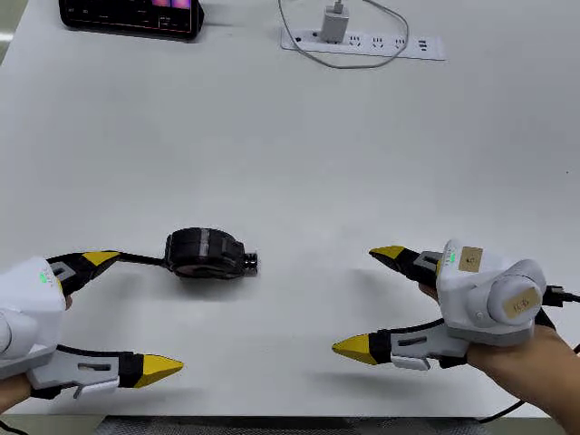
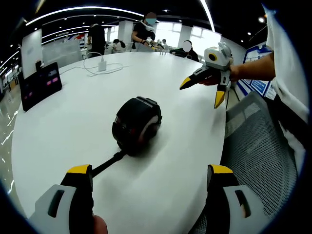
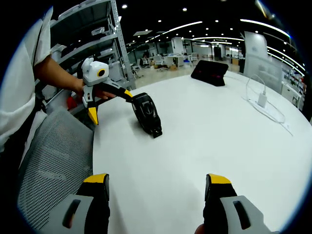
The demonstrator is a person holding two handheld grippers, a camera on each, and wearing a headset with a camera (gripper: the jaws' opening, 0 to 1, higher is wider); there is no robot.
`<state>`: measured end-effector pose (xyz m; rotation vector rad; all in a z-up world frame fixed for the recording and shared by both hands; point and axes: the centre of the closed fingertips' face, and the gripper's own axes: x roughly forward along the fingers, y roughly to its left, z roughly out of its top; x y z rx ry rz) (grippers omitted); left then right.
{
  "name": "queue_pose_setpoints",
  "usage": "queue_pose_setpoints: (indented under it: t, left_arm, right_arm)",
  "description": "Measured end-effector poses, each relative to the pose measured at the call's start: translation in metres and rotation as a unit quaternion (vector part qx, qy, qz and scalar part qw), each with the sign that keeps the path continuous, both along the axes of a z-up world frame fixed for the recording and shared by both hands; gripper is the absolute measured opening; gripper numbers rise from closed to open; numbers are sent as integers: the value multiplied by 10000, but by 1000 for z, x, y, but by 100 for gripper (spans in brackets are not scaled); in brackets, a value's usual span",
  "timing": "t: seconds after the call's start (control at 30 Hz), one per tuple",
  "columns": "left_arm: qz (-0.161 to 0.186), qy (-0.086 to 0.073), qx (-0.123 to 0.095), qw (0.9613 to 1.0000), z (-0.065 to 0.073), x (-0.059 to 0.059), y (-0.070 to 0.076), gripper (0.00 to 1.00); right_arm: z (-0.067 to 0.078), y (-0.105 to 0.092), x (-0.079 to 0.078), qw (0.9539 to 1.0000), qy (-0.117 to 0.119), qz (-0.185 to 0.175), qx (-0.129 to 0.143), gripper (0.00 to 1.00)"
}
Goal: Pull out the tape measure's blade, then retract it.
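Head view: the black tape measure (image 1: 207, 253) lies flat on the white bench (image 1: 299, 145). Its long axis runs left to right across the view. A small nub (image 1: 251, 262) points right, and a thin black strap (image 1: 140, 259) trails off its left end. The left claw (image 1: 136, 313) is left of and nearer than the tape measure, spread wide and holding nothing. Its upper fingertip (image 1: 101, 258) lies at the strap's far end, but I cannot tell whether they touch. The right claw (image 1: 367, 299) is well to the right of the tape measure, also spread wide and empty. Far beyond the tape measure sit a power strip (image 1: 362, 42) and a dark tablet (image 1: 131, 14).

Left gripper view: the tape measure (image 2: 136, 124) sits ahead of the wide left claw (image 2: 149, 170), between the lines of its two jaws. The strap (image 2: 107, 164) runs back from it toward the left-hand jaw. The right claw (image 2: 202, 92) hangs open beyond and to the right of the tape measure. A mesh chair (image 2: 253, 141) stands off the bench edge (image 2: 222, 141).

Right gripper view: the tape measure (image 3: 146, 113) lies well ahead of the wide, empty right claw (image 3: 156, 180). Its long axis points toward the camera, nub (image 3: 156, 132) end nearest. The left claw (image 3: 109, 105) is open just behind the tape measure, one yellow tip at its far end. The tablet (image 3: 209, 71) stands far beyond the tape measure.
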<state>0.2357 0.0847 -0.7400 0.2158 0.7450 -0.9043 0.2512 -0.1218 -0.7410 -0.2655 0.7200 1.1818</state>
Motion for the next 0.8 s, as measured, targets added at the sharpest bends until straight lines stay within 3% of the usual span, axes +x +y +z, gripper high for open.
queue_pose_setpoints:
  t: [0.37, 0.57, 0.63, 0.8]
  left_arm:
    - [-156, 11, 114, 9998, -4, 11, 1, 95]
    - [-277, 15, 194, 9994, -6, 17, 3, 91]
    - [-333, 91, 206, 9992, -6, 17, 2, 86]
    - [-437, 62, 256, 9987, -7, 22, 1, 86]
  right_arm:
    - [-3, 5, 8, 9997, -29, 222, -48, 77]
    - [-5, 10, 11, 9995, -61, 309, -66, 76]
    - [-6, 13, 12, 9995, -49, 318, -46, 75]
    - [-8, 23, 10, 9991, -17, 412, -36, 74]
